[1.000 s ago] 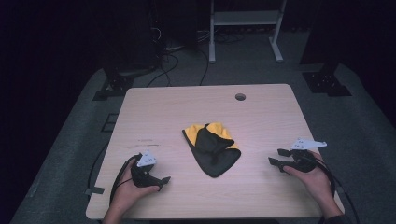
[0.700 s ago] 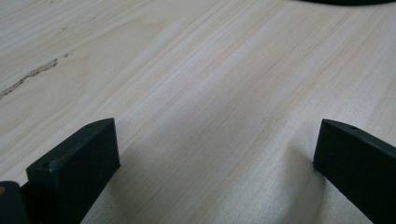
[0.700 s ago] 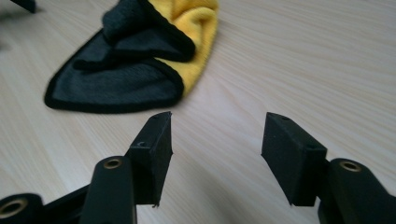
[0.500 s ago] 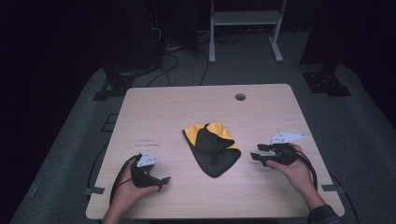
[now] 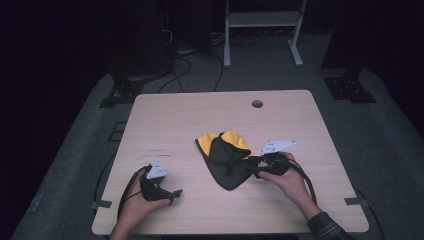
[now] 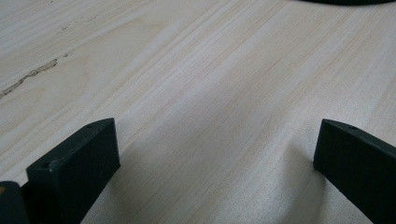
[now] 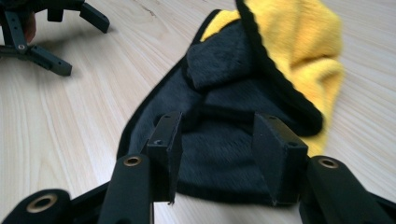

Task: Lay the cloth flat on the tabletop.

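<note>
The cloth, black on one face and yellow on the other, lies crumpled near the middle of the wooden table, with the black side folded over most of the yellow; the yellow portion shows along the far edge of the cloth, and a black point of fabric extends toward the near edge of the table. In the right gripper view the cloth has a black bound edge running between the two colours. The right gripper is at the right edge of the cloth, its jaws directed across the black fabric. Seen along that gripper, the two black jaws stand partly apart over the near hem of the cloth, with black fabric in the gap between them; the jaws have just been closing, and the pads do not yet press on the fabric. The right hand behind it lies to the right of the cloth. The left gripper rests on the table well to the left of the cloth and nearer the front edge, held by the left hand. Its jaws stand wide apart over bare wood, with nothing between them.
</note>
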`<action>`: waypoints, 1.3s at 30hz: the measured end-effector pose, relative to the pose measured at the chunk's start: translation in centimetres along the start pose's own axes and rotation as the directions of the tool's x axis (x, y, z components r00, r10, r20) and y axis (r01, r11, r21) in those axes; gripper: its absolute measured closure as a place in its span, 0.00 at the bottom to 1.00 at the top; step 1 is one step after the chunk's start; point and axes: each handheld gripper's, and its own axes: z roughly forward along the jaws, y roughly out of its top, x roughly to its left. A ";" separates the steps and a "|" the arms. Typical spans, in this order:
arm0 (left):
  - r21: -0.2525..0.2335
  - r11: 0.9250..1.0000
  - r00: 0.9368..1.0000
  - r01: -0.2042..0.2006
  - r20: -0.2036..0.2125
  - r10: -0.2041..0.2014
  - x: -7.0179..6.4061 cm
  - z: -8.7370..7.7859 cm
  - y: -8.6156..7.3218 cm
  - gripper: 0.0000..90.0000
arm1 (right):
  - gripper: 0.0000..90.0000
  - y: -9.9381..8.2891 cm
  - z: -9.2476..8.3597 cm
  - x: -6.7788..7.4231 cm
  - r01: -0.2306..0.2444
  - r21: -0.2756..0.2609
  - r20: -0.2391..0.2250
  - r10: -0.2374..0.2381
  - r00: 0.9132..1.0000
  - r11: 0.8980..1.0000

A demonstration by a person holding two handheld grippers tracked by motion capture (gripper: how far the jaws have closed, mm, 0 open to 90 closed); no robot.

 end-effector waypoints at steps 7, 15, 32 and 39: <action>-0.001 1.000 1.000 0.000 0.000 0.000 0.0 0.0 0.0 0.00 | 0.57 0.8 3.1 0.6 0.025 0.030 0.001 -0.025 1.000 0.999; -0.001 1.000 1.000 0.000 0.000 0.000 0.0 0.0 0.0 0.00 | 0.51 1.1 6.3 1.4 0.064 0.083 0.047 -0.068 0.997 0.994; 0.000 1.000 1.000 -0.001 0.000 0.001 0.0 0.0 0.0 0.00 | 0.91 1.6 4.8 0.8 0.037 0.070 0.073 -0.042 0.996 0.997; -0.001 1.000 1.000 0.000 0.000 0.000 0.0 0.0 0.0 0.00 | 0.92 2.3 1.7 0.0 0.025 0.019 0.096 -0.027 0.995 1.000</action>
